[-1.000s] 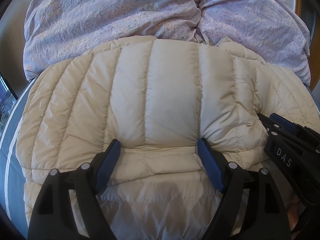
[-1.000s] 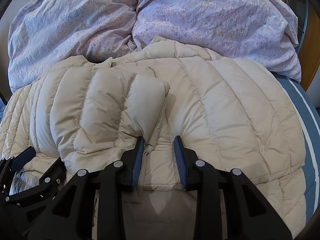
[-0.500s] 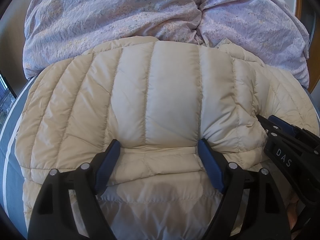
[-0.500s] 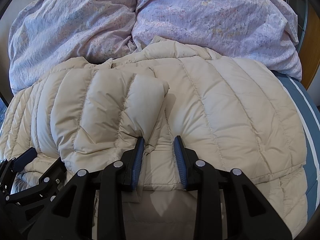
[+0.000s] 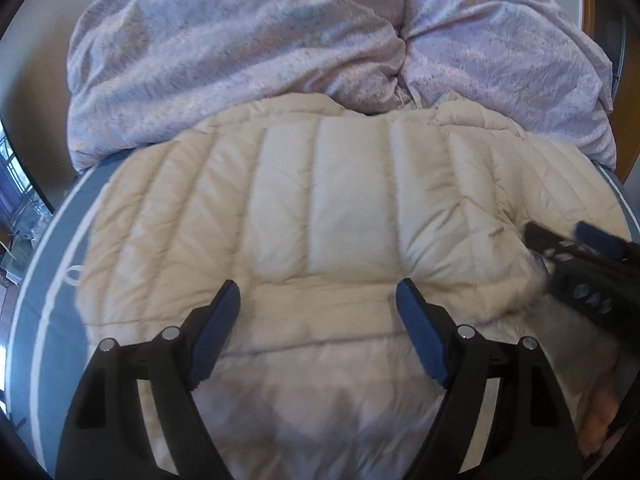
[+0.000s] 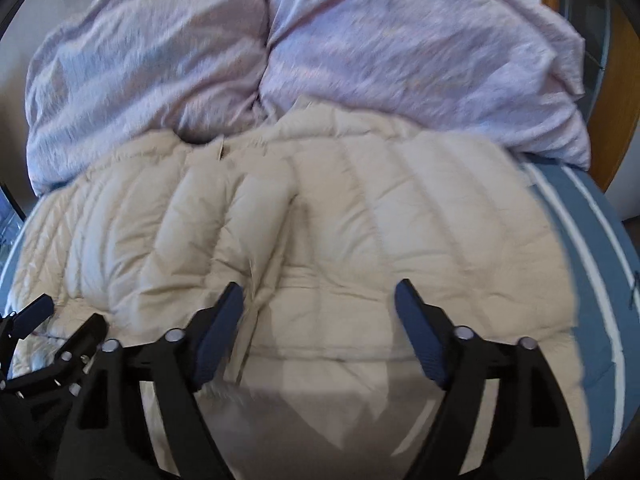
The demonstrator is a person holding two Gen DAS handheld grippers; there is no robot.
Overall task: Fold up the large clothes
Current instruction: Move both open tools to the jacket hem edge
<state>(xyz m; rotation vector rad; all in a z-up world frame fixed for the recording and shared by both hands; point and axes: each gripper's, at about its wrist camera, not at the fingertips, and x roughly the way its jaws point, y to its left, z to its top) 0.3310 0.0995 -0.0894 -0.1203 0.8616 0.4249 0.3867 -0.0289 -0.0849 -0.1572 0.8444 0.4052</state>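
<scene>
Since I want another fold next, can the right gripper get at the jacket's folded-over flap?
Probably yes: the right gripper is open just above the cream jacket, and the flap lies directly ahead with nothing over it.

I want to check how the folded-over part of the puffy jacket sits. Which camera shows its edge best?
The right wrist view: the folded-over part lies just ahead of the right gripper, its edge a clear step on the jacket. The left wrist view shows mostly its broad top; that edge is off right, blurred.
</scene>
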